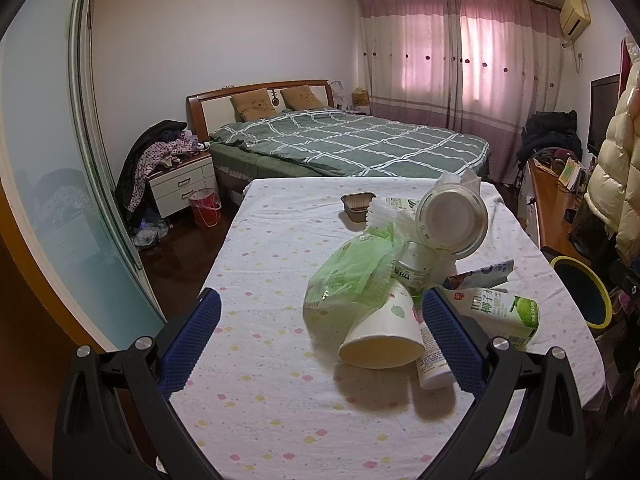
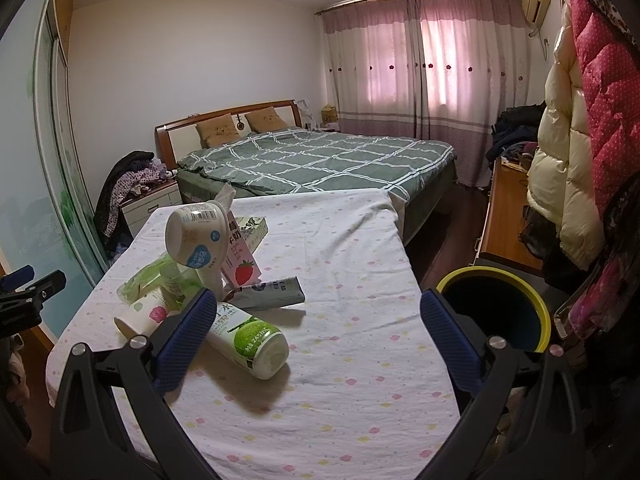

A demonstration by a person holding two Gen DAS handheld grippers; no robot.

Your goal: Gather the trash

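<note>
A heap of trash lies on the cloth-covered table (image 1: pixel 260 400): a white paper cup (image 1: pixel 384 336) on its side, a green plastic bag (image 1: pixel 352 276), a white bowl (image 1: pixel 452 220), a green-and-white drink bottle (image 1: pixel 500 312), a grey tube (image 2: pixel 272 292) and a strawberry milk carton (image 2: pixel 240 256). A bin with a yellow rim (image 2: pixel 496 312) stands off the table's right edge. My left gripper (image 1: pixel 320 328) is open, its jaws on either side of the paper cup. My right gripper (image 2: pixel 316 332) is open and empty, above the cloth between the bottle (image 2: pixel 248 340) and the bin.
A foil tray (image 1: pixel 358 204) sits at the far side of the table. Behind it is a bed (image 1: pixel 352 144), a nightstand (image 1: pixel 184 184) with clothes, and a red bucket (image 1: pixel 205 206). Coats (image 2: pixel 580 152) hang at right over a wooden desk (image 2: pixel 508 216).
</note>
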